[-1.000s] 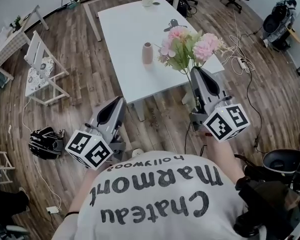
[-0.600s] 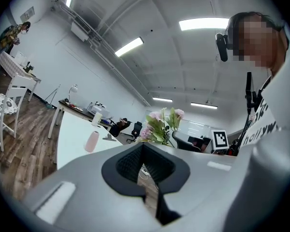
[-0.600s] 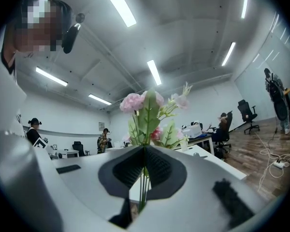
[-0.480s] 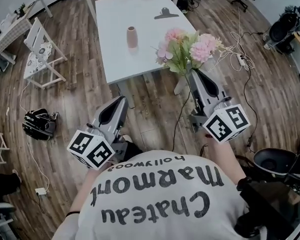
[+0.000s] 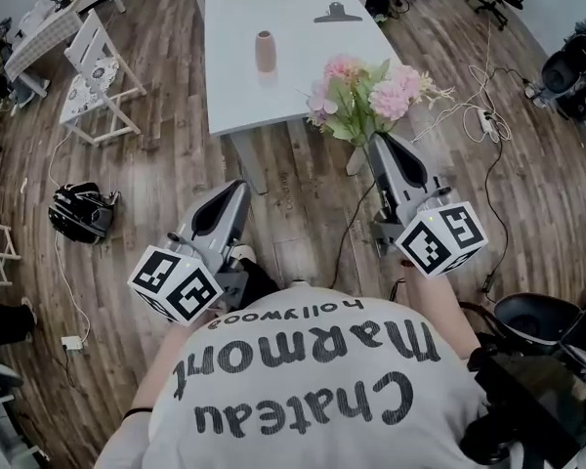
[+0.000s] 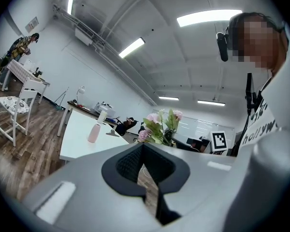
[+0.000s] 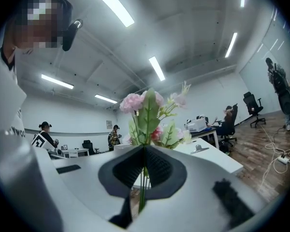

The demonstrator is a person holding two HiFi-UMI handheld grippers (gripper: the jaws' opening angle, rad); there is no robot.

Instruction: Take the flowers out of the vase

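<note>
Right now the right gripper [image 5: 379, 143] is clamping its jaws tight on the thin green stems of the flowers [image 5: 366, 101], pointing level and away from the person; in the right gripper view the stems are running straight up between the dark pads, and the pink blooms and leaves [image 7: 145, 105] are fanning out just above the gripper's tip [image 7: 145, 150]; its marker cube [image 5: 441, 239] is sitting at the near end, close to the person's chest. Beside it the left gripper [image 5: 236, 189] is hanging level over the wooden floor with its jaws pressed together and nothing between them, as the left gripper view is showing at the jaw tips [image 6: 143, 146]. The bunch is hanging clear of the vase, in the air by the near right corner of the white table [image 5: 273, 96]; the small pink vase [image 5: 265, 51] is standing upright on that table, well apart from the blooms. Farther out a black clip [image 5: 336, 13] is lying on the tabletop; a white chair [image 5: 93, 76] is standing to the left, and a dark bag [image 5: 81, 213] is lying on the floor.
</note>
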